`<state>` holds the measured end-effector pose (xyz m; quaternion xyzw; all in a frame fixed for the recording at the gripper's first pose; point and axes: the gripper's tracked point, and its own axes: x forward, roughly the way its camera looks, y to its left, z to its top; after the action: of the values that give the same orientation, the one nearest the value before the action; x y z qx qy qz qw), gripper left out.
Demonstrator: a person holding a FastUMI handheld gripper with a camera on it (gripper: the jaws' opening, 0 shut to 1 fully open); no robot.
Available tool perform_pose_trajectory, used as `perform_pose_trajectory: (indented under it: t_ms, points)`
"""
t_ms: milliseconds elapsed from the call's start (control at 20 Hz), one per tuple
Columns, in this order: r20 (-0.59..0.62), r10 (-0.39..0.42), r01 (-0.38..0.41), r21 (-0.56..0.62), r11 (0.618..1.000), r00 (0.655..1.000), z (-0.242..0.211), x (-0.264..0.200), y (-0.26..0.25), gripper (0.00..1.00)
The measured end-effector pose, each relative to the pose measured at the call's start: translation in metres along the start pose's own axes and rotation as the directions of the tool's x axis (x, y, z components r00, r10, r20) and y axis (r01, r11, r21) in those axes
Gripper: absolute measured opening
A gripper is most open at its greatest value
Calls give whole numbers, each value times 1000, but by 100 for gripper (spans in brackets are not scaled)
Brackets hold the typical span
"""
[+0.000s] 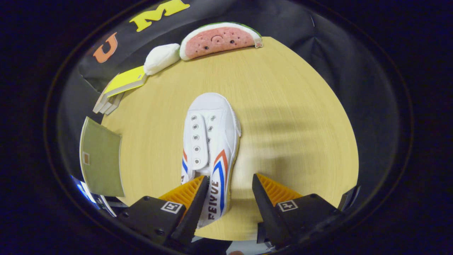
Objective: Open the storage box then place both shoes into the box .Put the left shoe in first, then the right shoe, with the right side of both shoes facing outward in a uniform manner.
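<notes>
Pale wood-grain table (283, 106) carries everything, with the booth's dark cloth hanging behind its far edge.

Starting at the table's left edge, a flat olive-green panel (101, 159) lies partly over the side; whether it belongs to the storage box cannot be told. Past it, toward the far-left corner, sits a small stack of books with a yellow cover (122, 85) on top. Just beyond that rests a white plush lump (161, 57), touching the watermelon-slice plush (219, 40) that lies along the far edge.

Nearer the middle lies the white shoe (208, 141) with red and blue side stripes. Its long axis runs almost straight away from the fingers: the toe points to the far edge, the heel end comes back toward the near edge. The striped side shown faces the gap between the fingers.

The gripper (230, 184) hangs over the near edge with its fingers spread wide. The left finger sits over the shoe's opening near the heel, seemingly just at or above the collar, while the right finger stands clear over bare table beside the striped wall. Nothing is clamped: the shoe's side wall lies between the two fingers, well off-centre toward the left one.

My reading is that a grasp of the heel-side wall is being lined up; closing would likely pinch the striped wall near the collar. Right of the fingers, the table holds only soft shadow.
</notes>
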<state>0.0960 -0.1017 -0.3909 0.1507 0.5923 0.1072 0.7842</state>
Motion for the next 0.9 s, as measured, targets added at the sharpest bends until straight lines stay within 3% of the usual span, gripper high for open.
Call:
perform_pose_trajectory:
  t_ms: [50,150,300,400,900]
  points:
    - [-5,1,-1,-6,1000,1000,2,1,1,79]
    - [-24,20,-21,-15,1000,1000,2,6,9,55]
    - [-15,-9,9,-10,1000,1000,4,2,3,20]
    - [-16,16,-16,29,999,1000,1,1,5,6]
    - [74,146,-155,151,976,987,-40,-77,83,5]
